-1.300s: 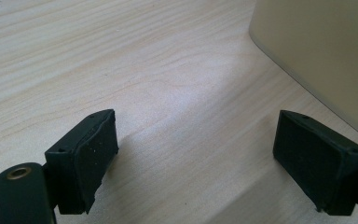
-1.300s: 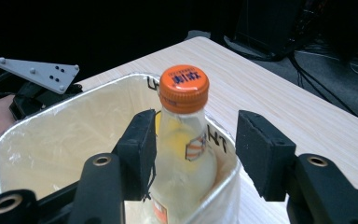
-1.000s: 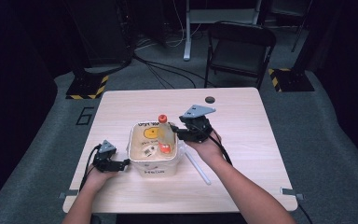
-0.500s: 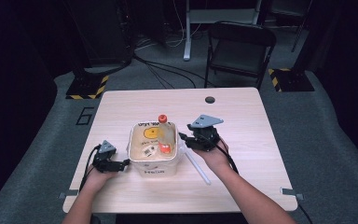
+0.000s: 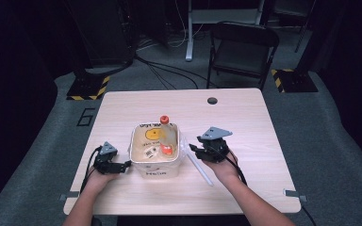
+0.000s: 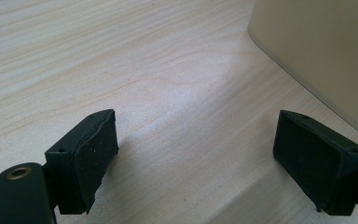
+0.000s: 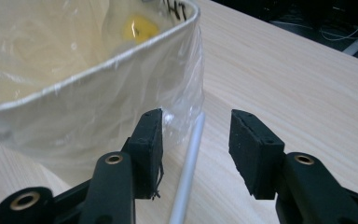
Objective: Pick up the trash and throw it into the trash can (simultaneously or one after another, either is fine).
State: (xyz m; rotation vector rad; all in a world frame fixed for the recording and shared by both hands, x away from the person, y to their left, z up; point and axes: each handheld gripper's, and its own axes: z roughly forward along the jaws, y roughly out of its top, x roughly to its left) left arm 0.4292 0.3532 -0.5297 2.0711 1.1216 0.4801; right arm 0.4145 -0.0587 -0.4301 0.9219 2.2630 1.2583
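Note:
A cream tub (image 5: 154, 172) lined with a clear plastic bag stands mid-table, its wall also seen in the right gripper view (image 7: 74, 107). A clear bottle with an orange cap (image 5: 166, 134) leans inside it. A thin white rod (image 5: 199, 165) lies on the table just right of the tub. My right gripper (image 5: 192, 149) is low beside the tub's right wall. Its jaws have just been closing and stand open (image 7: 196, 126), with the rod (image 7: 189, 163) between them untouched and the left pad close to the bag. My left gripper (image 5: 125, 165) rests open (image 6: 193, 130) over bare table at the tub's left corner (image 6: 317, 51).
The pale wooden table (image 5: 245, 117) has a round cable hole (image 5: 212, 100) at the back. A black chair (image 5: 242, 47) and a white desk leg stand behind the table on the grey floor. The person's forearms come in from the near edge.
My right gripper has come down and toward the person, from the tub's right rim to the table beside it, and its jaws have narrowed. The left gripper has stayed put.

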